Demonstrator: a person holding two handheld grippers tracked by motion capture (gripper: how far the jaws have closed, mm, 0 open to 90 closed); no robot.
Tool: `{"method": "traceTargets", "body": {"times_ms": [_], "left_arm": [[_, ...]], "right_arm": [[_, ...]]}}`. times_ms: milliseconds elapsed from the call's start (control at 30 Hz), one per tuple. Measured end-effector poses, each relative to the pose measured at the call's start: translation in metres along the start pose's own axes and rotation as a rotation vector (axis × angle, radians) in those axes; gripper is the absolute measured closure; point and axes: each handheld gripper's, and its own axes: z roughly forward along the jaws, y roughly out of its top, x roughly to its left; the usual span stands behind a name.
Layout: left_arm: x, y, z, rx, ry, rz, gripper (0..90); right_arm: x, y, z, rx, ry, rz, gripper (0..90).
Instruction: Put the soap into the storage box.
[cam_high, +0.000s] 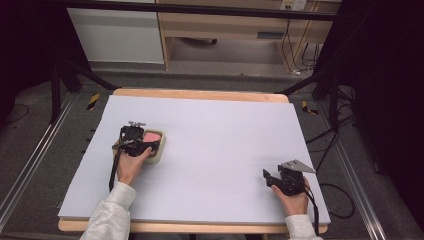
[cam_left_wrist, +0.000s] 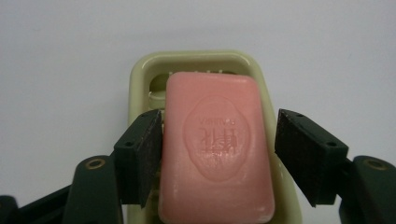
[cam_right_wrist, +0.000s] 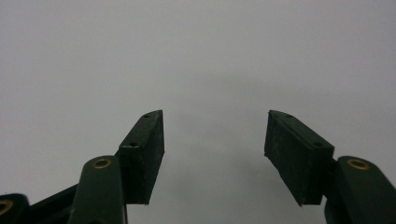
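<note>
Left gripper (cam_left_wrist: 217, 154) sits at the soap bar (cam_left_wrist: 215, 149), jaws apart w/ the bar between them. In the left gripper view the left-hand pad looks to touch or nearly touch the bar's edge; the right-hand pad stands clear w/ a visible gap, so no squeeze on the soap. Bar is pink, rectangular w/ rounded corners, an embossed emblem on its top face. It lies in a pale green soap dish (cam_left_wrist: 140, 74), near end twd the gripper, far end short of the dish's far rim. Slots in the dish bottom show beyond the bar.

High view: dish (cam_high: 159, 152) is on the left half of the table (cam_high: 220, 130), abt mid-depth, w/ the soap (cam_high: 152, 136) inside. Left gripper (cam_high: 133, 141) sits just left of the dish, the person's left hand (cam_high: 131, 165) behind it, grey sleeve coming in from the near edge. Table top is covered w/ a pale sheet, wood edge showing at the far and near sides.

Right gripper (cam_high: 266, 176) is at the near right of the table, well apart from the dish, held in the right hand (cam_high: 295, 200), grey three-cornered plate on top. Right gripper view: jaws moderately apart, nothing between them, plain sheet beyond.
</note>
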Motion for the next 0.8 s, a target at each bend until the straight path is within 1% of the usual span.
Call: {"method": "traceTargets", "body": {"times_ms": [67, 133, 233, 300, 333, 367, 433, 467, 567, 600, 667, 733, 767, 800], "left_arm": [[0.000, 0.001, -0.003, -0.001, 0.000, 0.007, 30.9], [0.001, 0.001, -0.009, -0.023, 0.005, 0.012, 29.6], [0.001, 0.000, -0.013, -0.036, -0.002, 0.022, 28.9], [0.001, -0.004, -0.020, -0.058, -0.018, 0.049, 28.4], [0.001, -0.004, -0.020, -0.058, -0.018, 0.049, 28.4], [0.001, -0.007, -0.025, -0.070, -0.032, 0.060, 28.2], [0.001, -0.011, -0.030, -0.086, -0.043, 0.069, 28.2], [0.001, -0.011, -0.030, -0.086, -0.043, 0.069, 28.2], [0.002, -0.018, -0.040, -0.126, -0.077, 0.075, 28.4], [0.003, -0.020, -0.041, -0.132, -0.086, 0.080, 28.5], [0.003, -0.022, -0.044, -0.137, -0.092, 0.087, 28.6], [0.004, -0.025, -0.048, -0.155, -0.095, 0.095, 28.6], [0.005, -0.029, -0.052, -0.172, -0.109, 0.096, 28.5], [0.005, -0.029, -0.052, -0.172, -0.109, 0.096, 28.5]], "right_arm": [[0.000, 0.000, 0.000, 0.001, 0.001, 0.001, 37.7], [0.001, 0.000, 0.000, 0.000, 0.001, 0.004, 37.6], [0.001, 0.000, 0.000, -0.001, 0.000, 0.005, 37.4], [0.001, 0.000, 0.000, -0.003, 0.000, 0.005, 36.8], [0.001, 0.000, 0.000, -0.003, 0.000, 0.005, 36.8], [0.000, 0.000, 0.000, -0.009, -0.001, 0.004, 36.3], [0.000, 0.000, 0.000, -0.012, -0.004, 0.003, 36.0], [0.000, 0.000, 0.000, -0.012, -0.004, 0.003, 36.0], [0.000, 0.000, 0.000, -0.015, -0.007, 0.005, 33.9], [0.000, 0.001, -0.001, -0.014, -0.007, 0.009, 33.4], [0.000, 0.001, -0.001, -0.015, -0.005, 0.012, 33.0], [-0.001, 0.001, -0.002, -0.018, -0.004, 0.018, 32.1], [-0.001, 0.000, -0.002, -0.021, -0.007, 0.018, 31.3], [-0.001, 0.000, -0.003, -0.019, -0.002, 0.026, 30.9]]}}
